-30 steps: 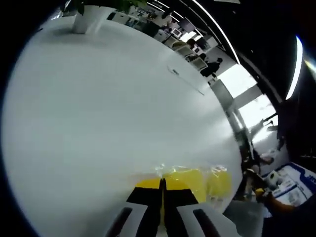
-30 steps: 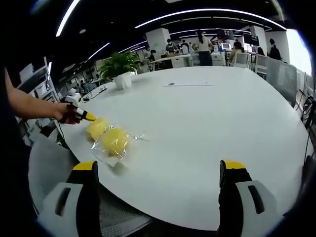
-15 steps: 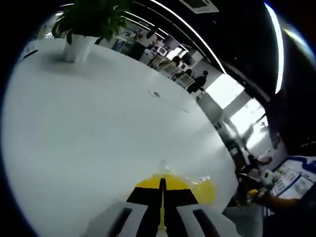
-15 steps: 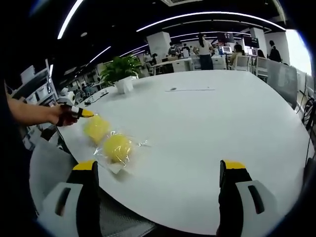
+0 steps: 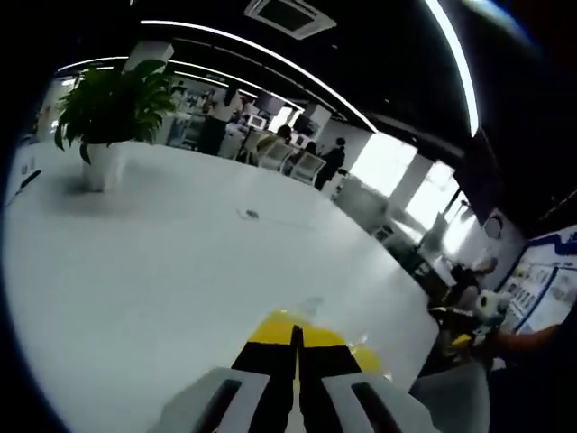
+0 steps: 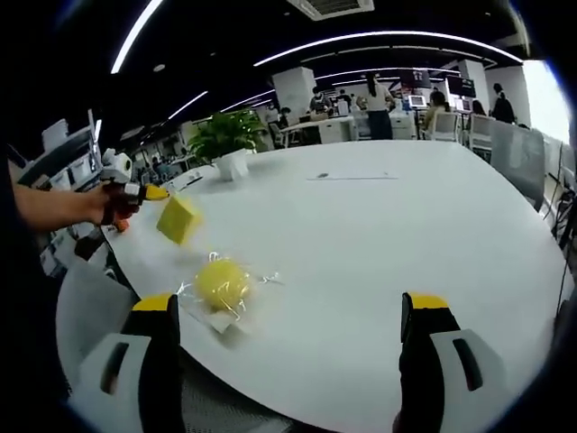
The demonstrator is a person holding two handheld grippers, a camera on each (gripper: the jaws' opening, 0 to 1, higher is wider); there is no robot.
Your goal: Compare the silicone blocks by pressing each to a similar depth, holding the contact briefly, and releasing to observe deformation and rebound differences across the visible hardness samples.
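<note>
The left claw is clamped on a yellow silicone block, held up off the white surface. A second yellow block, in clear wrap, lies on the surface ahead of the right claw, nearer its left jaw; that claw's jaws stand wide apart.

On the white bench a wrapped yellow block lies near the potted plant. Left of it, the left gripper touches another yellow block. The right gripper gapes wide.
</note>
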